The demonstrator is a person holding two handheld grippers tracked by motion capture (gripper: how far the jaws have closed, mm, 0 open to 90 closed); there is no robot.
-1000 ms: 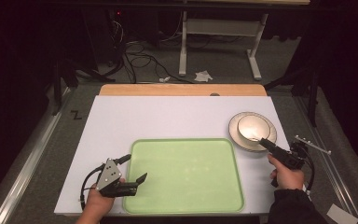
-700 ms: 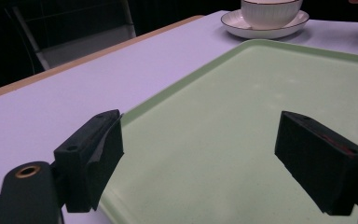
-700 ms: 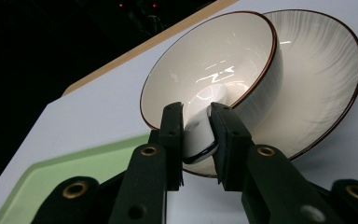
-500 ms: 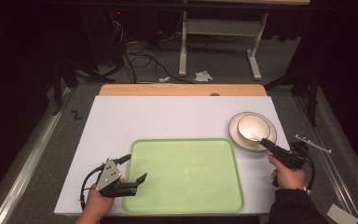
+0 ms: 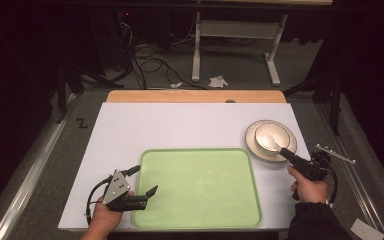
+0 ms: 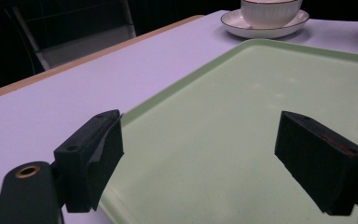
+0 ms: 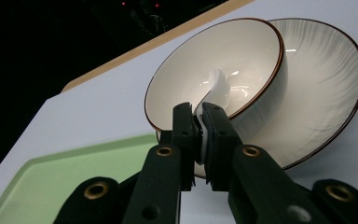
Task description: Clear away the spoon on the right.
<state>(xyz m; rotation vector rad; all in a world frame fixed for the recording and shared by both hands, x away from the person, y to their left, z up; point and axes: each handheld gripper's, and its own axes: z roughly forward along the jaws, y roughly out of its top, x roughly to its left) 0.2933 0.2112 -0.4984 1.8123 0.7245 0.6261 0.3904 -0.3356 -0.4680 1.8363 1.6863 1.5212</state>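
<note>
A white bowl (image 7: pixel 233 56) with a brown rim sits on a matching plate (image 7: pixel 326 93) at the table's right; in the high view the bowl (image 5: pixel 272 140) rests on the plate (image 5: pixel 255 148). A white spoon (image 7: pixel 216 88) lies in the bowl, its handle over the near rim. My right gripper (image 7: pixel 199 116) is shut on that handle; from above the right gripper (image 5: pixel 282 151) sits at the plate's near edge. My left gripper (image 5: pixel 147 192) stands open over the green tray's (image 5: pixel 200 200) near left corner, nothing between its jaws. The left gripper (image 6: pixel 205 154) hovers above the tray (image 6: pixel 223 121).
The tray lies on a white mat (image 5: pixel 180 130) covering a wooden table (image 5: pixel 195 96). Beyond the table are desk legs (image 5: pixel 196 50), cables (image 5: pixel 145 55) and crumpled paper (image 5: pixel 218 81) on the floor. Metal rails run along both sides of the table.
</note>
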